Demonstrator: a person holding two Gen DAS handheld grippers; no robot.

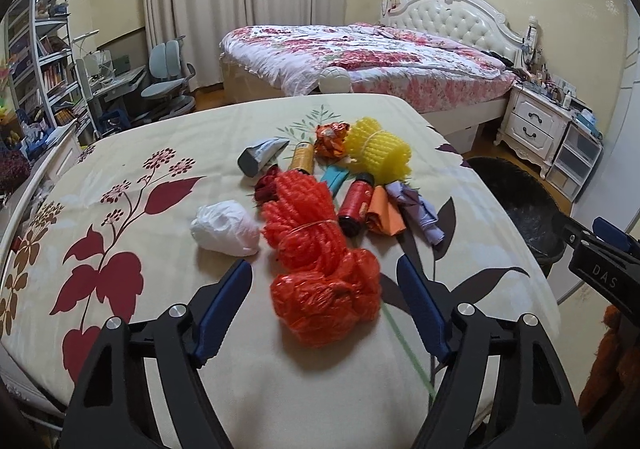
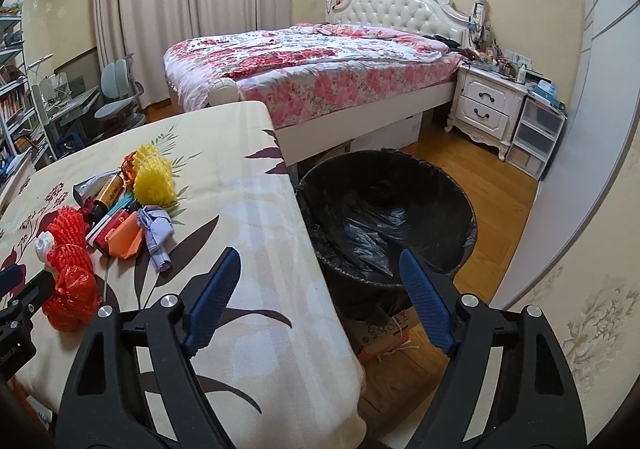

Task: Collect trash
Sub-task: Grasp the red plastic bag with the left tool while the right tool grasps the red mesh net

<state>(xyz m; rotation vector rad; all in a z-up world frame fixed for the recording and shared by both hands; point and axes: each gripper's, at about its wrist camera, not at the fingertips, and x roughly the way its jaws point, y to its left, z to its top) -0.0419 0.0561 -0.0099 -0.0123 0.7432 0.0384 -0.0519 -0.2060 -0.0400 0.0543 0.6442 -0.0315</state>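
Note:
A pile of trash lies on the floral tablecloth (image 1: 120, 177). Nearest is a crumpled orange plastic bag (image 1: 326, 299), behind it an orange foam net (image 1: 302, 209), a white bag (image 1: 224, 227), a red can (image 1: 356, 201), orange paper (image 1: 384, 215), purple paper (image 1: 420, 213), a yellow foam net (image 1: 378, 151) and a gold can (image 1: 303, 157). My left gripper (image 1: 324, 281) is open, its fingers either side of the orange bag, not touching it. My right gripper (image 2: 316, 273) is open and empty above the table edge and the black-lined bin (image 2: 388, 209). The pile shows left in the right wrist view (image 2: 72, 289).
The bin (image 1: 524, 209) stands on the wooden floor right of the table. A cardboard box (image 2: 384, 333) sits under it. A bed (image 2: 312, 65), a nightstand (image 2: 484, 109) and plastic drawers (image 2: 536, 137) stand behind. A desk chair (image 1: 168, 77) and bookshelf (image 1: 40, 61) are at left.

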